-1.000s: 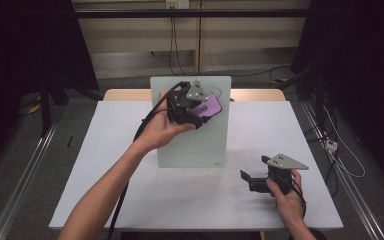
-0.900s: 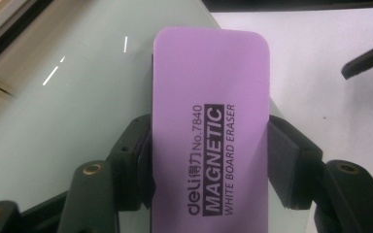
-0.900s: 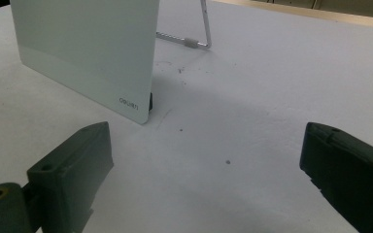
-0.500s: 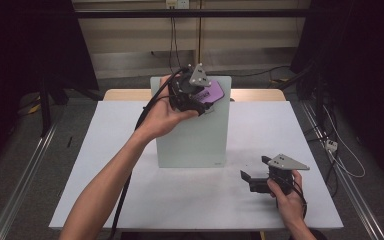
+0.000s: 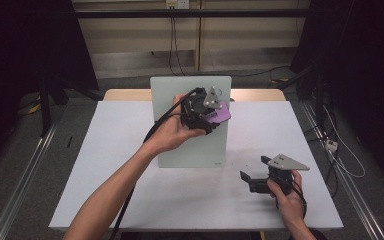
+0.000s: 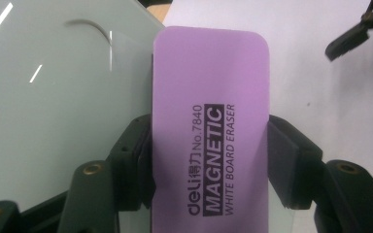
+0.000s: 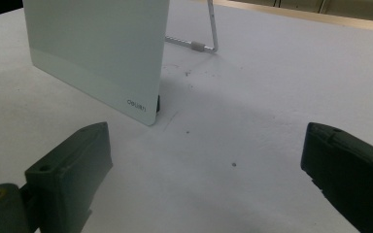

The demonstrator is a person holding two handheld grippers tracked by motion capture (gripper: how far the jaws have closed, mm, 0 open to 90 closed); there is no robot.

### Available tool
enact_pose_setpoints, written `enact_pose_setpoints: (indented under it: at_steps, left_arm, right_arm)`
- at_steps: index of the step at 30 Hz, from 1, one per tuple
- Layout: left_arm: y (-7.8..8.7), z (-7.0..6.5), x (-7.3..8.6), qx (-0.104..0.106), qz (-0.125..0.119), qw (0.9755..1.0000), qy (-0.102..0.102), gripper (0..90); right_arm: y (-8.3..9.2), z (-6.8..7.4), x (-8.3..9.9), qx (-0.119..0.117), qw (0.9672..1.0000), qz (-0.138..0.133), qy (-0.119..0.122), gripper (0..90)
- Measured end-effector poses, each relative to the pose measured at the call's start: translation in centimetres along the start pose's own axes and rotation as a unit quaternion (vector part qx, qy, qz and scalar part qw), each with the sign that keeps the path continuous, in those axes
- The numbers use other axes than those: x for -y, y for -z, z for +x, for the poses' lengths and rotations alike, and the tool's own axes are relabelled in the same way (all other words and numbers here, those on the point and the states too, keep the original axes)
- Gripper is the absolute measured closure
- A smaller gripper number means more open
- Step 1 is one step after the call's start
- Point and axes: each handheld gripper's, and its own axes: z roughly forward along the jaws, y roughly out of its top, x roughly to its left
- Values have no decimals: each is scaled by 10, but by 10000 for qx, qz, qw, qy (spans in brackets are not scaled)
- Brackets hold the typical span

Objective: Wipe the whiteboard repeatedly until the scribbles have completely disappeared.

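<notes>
A pale green-white whiteboard point(image 5: 190, 145) stands upright on the table's middle. My left gripper point(image 5: 214, 118) is shut on a purple magnetic whiteboard eraser point(image 5: 221, 113), which is held against the board's upper right part. In the left gripper view the eraser point(image 6: 209, 97) sits lengthwise between the two pads, over the whiteboard point(image 6: 53, 107), which bears a curved dark pen stroke point(image 6: 90, 25). My right gripper point(image 5: 254, 174) rests on the table at the near right, open, nothing between its jaws. In the right gripper view, that gripper point(image 7: 206, 160) faces the whiteboard's lower corner point(image 7: 97, 53).
The white table point(image 5: 105, 165) has bare room left of the board and in front of it. A wire stand point(image 7: 209, 39) props the board from behind. Cables trail on the floor beyond the table's far and right edges.
My left gripper took the eraser up the board, then brought it back down and slightly to the right. The right gripper has stayed put.
</notes>
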Motion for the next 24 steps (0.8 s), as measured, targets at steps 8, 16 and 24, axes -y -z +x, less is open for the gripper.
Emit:
enact_pose_setpoints:
  at_steps: [8, 16, 24]
  left_arm:
    - [14, 14, -12, -183, -178, 9996, 117, 409]
    - [26, 27, -17, -340, -406, 9983, 259, 409]
    - [4, 4, -6, -107, -10, 9999, -68, 409]
  right_arm:
    - [0, 0, 0, 9, 10000, 10, -16, 46]
    - [0, 0, 0, 8, 10000, 21, -18, 46]
    - [0, 0, 0, 10, 10000, 18, -14, 46]
